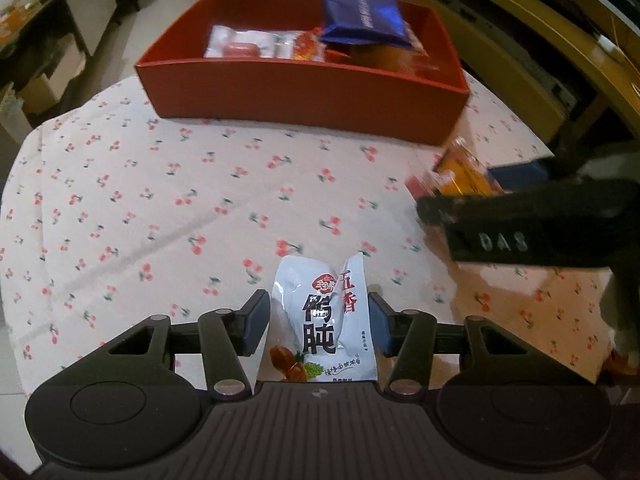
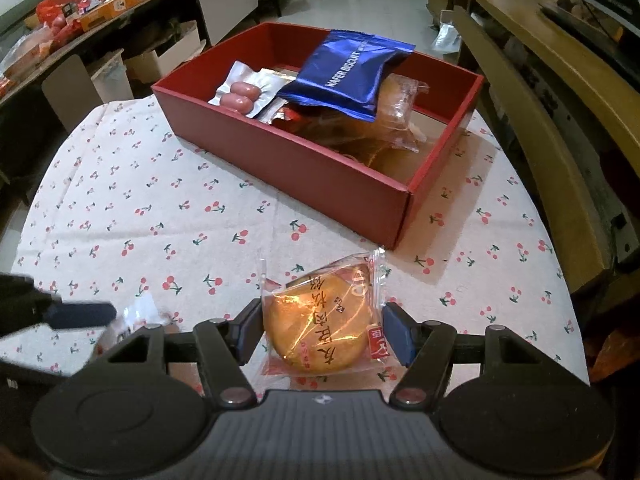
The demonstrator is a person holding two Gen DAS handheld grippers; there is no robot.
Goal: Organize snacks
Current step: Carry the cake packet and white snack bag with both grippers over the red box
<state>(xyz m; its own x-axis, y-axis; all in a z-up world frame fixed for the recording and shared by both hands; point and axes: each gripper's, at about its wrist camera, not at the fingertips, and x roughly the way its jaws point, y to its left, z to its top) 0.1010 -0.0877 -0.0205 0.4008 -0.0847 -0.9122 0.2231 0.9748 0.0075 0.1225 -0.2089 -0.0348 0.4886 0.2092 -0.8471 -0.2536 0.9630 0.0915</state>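
Observation:
A red box (image 1: 304, 92) stands at the far side of the cherry-print tablecloth; it also shows in the right wrist view (image 2: 320, 172). It holds a blue wafer pack (image 2: 344, 74), a sausage pack (image 2: 244, 94) and other snacks. My left gripper (image 1: 318, 322) straddles a white snack packet (image 1: 324, 320) on the table, with its pads close on both sides. My right gripper (image 2: 322, 332) straddles a wrapped round pastry (image 2: 324, 324), with its pads at the wrapper's edges. Whether either one grips is unclear.
The right gripper's black body (image 1: 540, 220) crosses the right side of the left wrist view. A wooden bench (image 2: 560, 92) runs along the table's right. Shelves with goods (image 2: 80, 12) stand at the far left.

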